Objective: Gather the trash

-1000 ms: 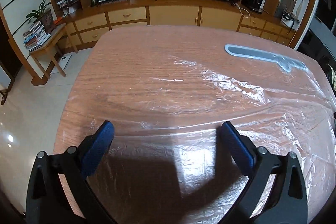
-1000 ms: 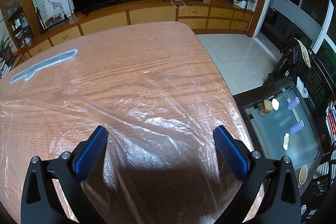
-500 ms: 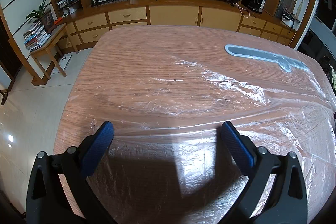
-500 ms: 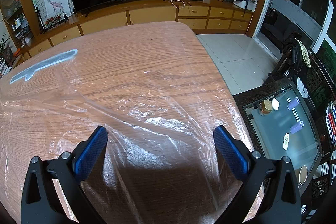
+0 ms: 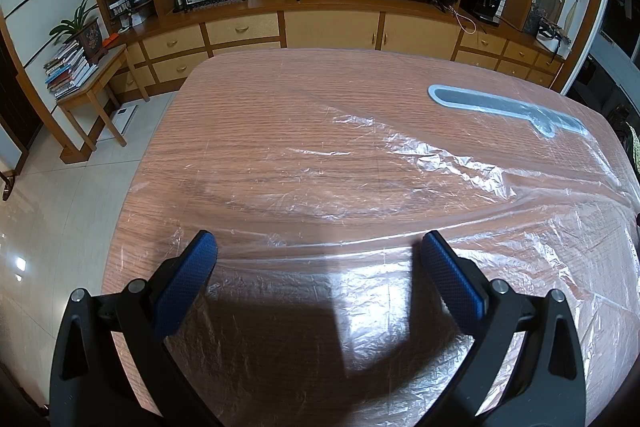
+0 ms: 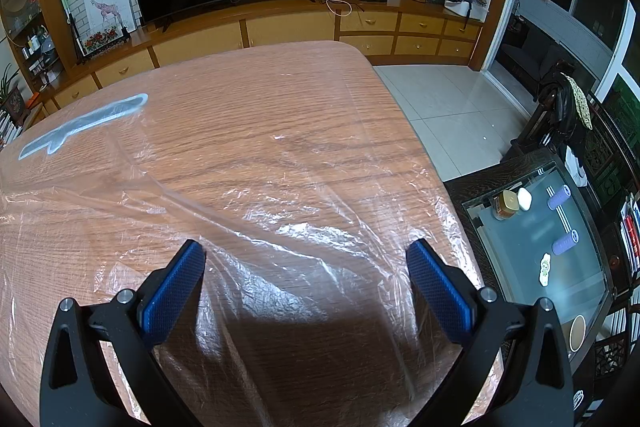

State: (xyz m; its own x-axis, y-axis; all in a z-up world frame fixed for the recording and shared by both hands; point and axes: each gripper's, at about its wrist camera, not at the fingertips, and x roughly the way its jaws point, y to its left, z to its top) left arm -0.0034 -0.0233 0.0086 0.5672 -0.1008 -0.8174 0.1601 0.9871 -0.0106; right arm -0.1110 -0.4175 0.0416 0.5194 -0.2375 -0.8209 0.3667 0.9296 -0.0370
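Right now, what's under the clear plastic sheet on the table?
Under the plastic sheet only the wooden table shows through; nothing else is visible beneath it. A grey-blue knife-shaped mark lies near its far edge; whether on or under the sheet is unclear.

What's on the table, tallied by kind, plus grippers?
Clear plastic sheet: 1
Grey-blue knife-shaped piece: 1
Left gripper, open: 1
Right gripper, open: 1
Total: 4, all over one table
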